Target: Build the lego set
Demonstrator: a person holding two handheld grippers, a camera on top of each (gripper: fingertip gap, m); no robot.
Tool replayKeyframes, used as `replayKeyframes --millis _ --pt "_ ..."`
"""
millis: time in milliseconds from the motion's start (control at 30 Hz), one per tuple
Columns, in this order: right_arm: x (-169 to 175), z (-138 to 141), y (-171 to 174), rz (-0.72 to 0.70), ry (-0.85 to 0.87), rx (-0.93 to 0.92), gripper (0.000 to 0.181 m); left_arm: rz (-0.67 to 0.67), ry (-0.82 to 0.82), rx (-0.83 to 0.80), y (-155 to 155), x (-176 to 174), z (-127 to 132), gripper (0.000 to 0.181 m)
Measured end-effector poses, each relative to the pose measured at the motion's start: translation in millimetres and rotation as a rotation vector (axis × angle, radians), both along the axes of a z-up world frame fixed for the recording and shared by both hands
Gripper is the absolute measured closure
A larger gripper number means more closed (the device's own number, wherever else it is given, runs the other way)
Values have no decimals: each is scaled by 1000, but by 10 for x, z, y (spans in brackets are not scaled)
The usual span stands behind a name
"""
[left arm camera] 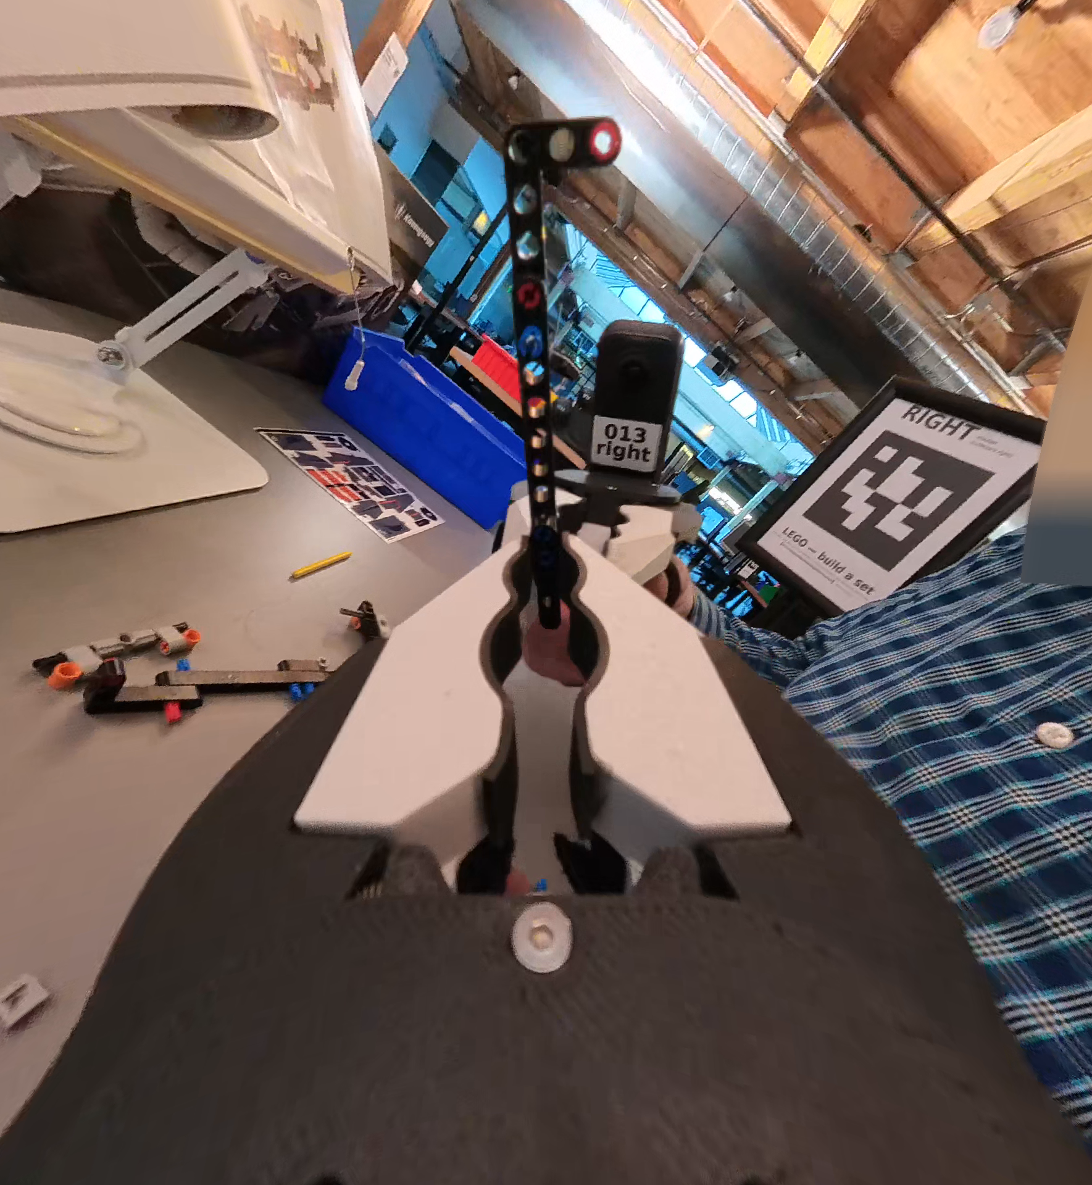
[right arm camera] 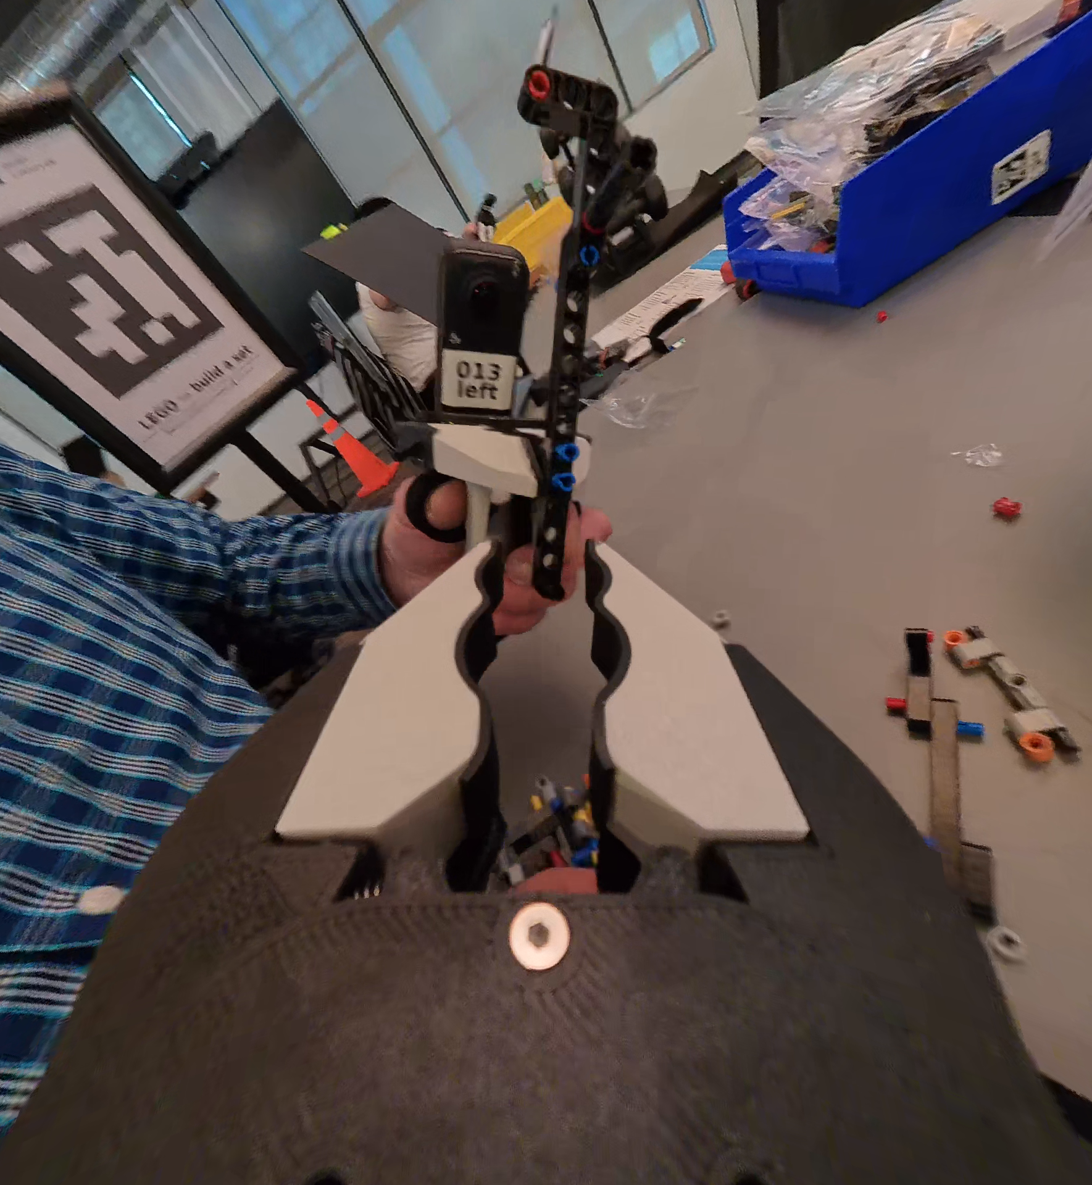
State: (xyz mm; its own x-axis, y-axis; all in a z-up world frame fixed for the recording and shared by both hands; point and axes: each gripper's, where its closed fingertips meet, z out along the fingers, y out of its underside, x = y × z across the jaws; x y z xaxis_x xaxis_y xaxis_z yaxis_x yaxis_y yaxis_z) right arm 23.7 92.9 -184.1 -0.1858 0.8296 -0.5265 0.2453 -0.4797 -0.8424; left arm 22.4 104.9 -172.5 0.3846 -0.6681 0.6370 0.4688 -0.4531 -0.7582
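A long black Technic beam (left arm camera: pixel 533 359) stands upright, with a short arm and a red pin at its top and red and blue pins along its length. My left gripper (left arm camera: pixel 543 561) is shut on its lower part. In the right wrist view the same beam (right arm camera: pixel 569 333) runs up from between my right gripper's (right arm camera: pixel 541 554) fingertips, which are open around its lower end with a gap on each side. The left gripper (right arm camera: pixel 553 471) shows there clamping the beam by its blue pins. The right gripper (left arm camera: pixel 578 519) shows behind the beam in the left wrist view.
Loose black beams (left arm camera: pixel 209 683) and a grey-orange assembly (left arm camera: pixel 126 647) lie on the grey table (right arm camera: pixel 819 513). A blue bin (right arm camera: pixel 915 211) holds plastic bags. A sticker sheet (left arm camera: pixel 351 481), a yellow piece (left arm camera: pixel 322 564), a booklet stand (left arm camera: pixel 81 410) and a framed marker sign (left arm camera: pixel 883 500) are around. The tips of both grippers are at nearly the same place. From either gripper's tips it is about 20 centimeters to the grey-orange assembly (left arm camera: pixel 126 647). Look for it in the right wrist view (right arm camera: pixel 1004 684) too.
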Motion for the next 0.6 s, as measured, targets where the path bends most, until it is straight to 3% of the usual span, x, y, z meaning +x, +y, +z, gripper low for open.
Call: replayKeyframes --millis 233,600 --pt "33 -153 111 -53 -73 161 151 23 27 -27 15 -23 -75 176" --pt "3 -245 -7 -3 -80 176 154 48 -3 -57 -40 91 -132 176"
